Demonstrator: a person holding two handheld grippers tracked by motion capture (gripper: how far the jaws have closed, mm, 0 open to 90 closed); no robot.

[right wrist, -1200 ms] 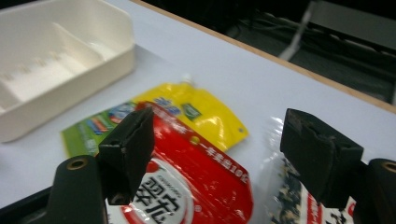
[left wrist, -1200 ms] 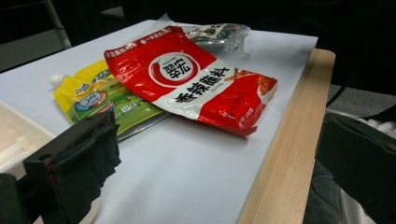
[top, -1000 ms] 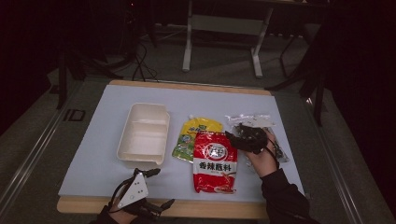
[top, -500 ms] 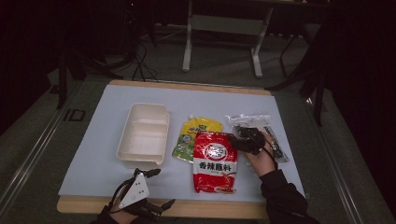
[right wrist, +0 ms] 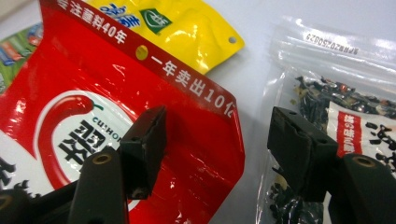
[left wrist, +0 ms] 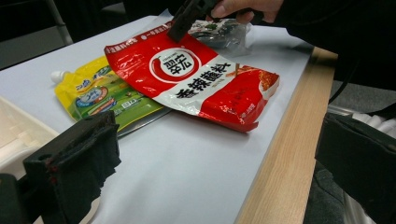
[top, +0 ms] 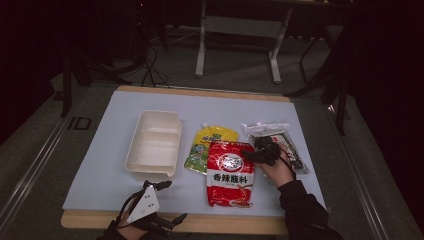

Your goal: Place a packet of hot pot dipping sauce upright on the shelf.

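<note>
hovering over the top right corner of the red sauce packet (right wrist: 121, 116), the right tool (right wrist: 215, 149) has its jaws apart, one above the red film and the other above the clear bag of dark dried bits (right wrist: 336, 116) beside it; the corner lies between them, and no pad presses on it. its jaws have just been closing. in the high view the red sauce packet (top: 231, 172) lies flat on the pale worktop (top: 100, 170), overlapping a yellow-green pouch (top: 207, 145), with the clear bag (top: 292, 150) just to its right and a white two-part tray (top: 152, 145) to the left. the left tool (top: 167, 187) rests at the near edge of the worktop, jaws spread wide and holding nothing.
</note>
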